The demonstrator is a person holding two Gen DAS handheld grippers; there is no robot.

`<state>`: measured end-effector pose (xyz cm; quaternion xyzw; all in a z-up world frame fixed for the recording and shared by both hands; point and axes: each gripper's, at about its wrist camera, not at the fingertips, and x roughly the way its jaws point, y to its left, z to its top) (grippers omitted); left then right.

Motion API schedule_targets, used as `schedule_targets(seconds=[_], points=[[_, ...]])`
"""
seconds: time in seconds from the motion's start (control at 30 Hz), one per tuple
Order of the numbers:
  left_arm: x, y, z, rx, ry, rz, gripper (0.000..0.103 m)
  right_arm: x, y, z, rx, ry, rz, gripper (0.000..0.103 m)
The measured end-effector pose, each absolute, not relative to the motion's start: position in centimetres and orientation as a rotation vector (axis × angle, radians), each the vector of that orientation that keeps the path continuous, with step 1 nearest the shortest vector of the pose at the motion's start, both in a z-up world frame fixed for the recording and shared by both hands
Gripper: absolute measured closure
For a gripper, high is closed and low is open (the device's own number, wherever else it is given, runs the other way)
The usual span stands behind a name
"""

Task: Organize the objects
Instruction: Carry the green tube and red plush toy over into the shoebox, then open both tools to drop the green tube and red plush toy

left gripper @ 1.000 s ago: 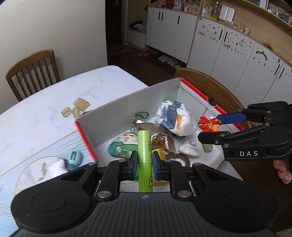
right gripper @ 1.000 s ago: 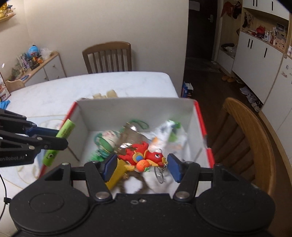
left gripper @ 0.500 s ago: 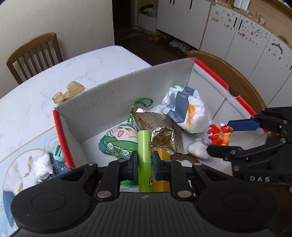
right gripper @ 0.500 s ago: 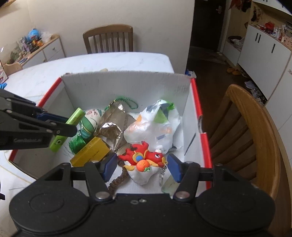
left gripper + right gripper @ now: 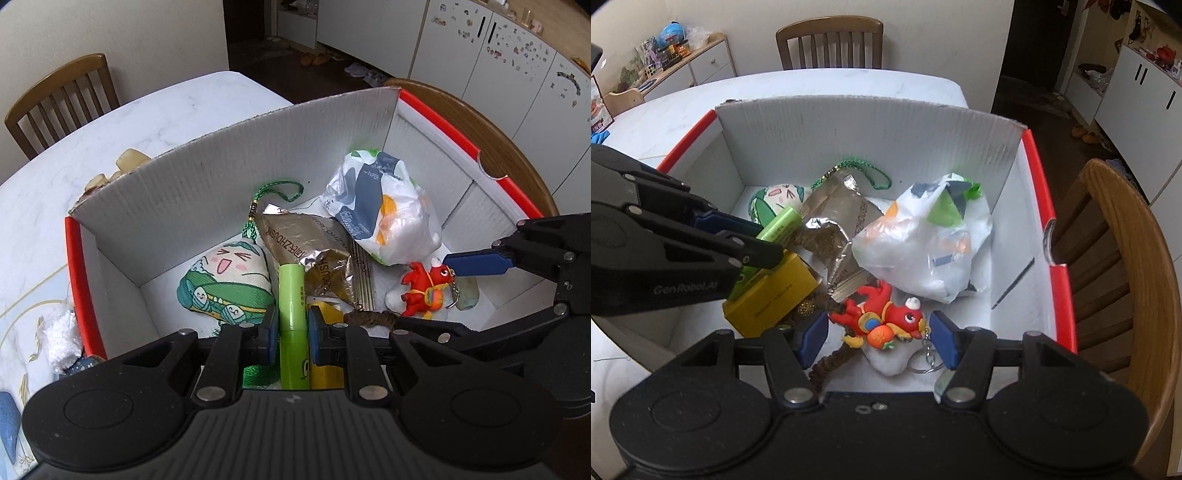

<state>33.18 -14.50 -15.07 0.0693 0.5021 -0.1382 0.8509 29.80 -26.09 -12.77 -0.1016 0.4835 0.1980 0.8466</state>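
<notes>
Over the cardboard box [image 5: 236, 162], the left gripper [image 5: 291, 330] clamps a green tube [image 5: 292, 306]; the right gripper [image 5: 879, 338] pinches a red dragon keychain [image 5: 882, 317]

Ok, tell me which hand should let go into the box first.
Probably right. The right gripper has the red toy low over bare box floor; the left gripper's green tube hangs over piled things.

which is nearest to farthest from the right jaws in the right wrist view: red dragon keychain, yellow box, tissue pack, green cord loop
1. red dragon keychain, between the right gripper's jaws.
2. yellow box, to the left, under the left gripper.
3. tissue pack, farther back, centre-right.
4. green cord loop, by the box's back wall.
</notes>
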Motion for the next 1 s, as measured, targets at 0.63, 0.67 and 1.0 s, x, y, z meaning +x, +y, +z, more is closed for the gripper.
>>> schedule_targets(seconds=[0.63,0.67,1.0], points=[[33.4,-13.6,-15.5,0.078,1.086,-0.230,0.086,30.0,-27.3,-13.2,-0.151,1.041,0.469,0.037],[33.4,-13.6,-15.5,0.080,1.088,-0.227,0.085,30.0,-27.4,-13.1,-0.149,1.039,0.472,0.036],[32.8,-13.3,-15.2,0.062,1.092,-0.215,0.075,28.9,-28.2,-11.4,-0.114,1.014,0.530,0.028]])
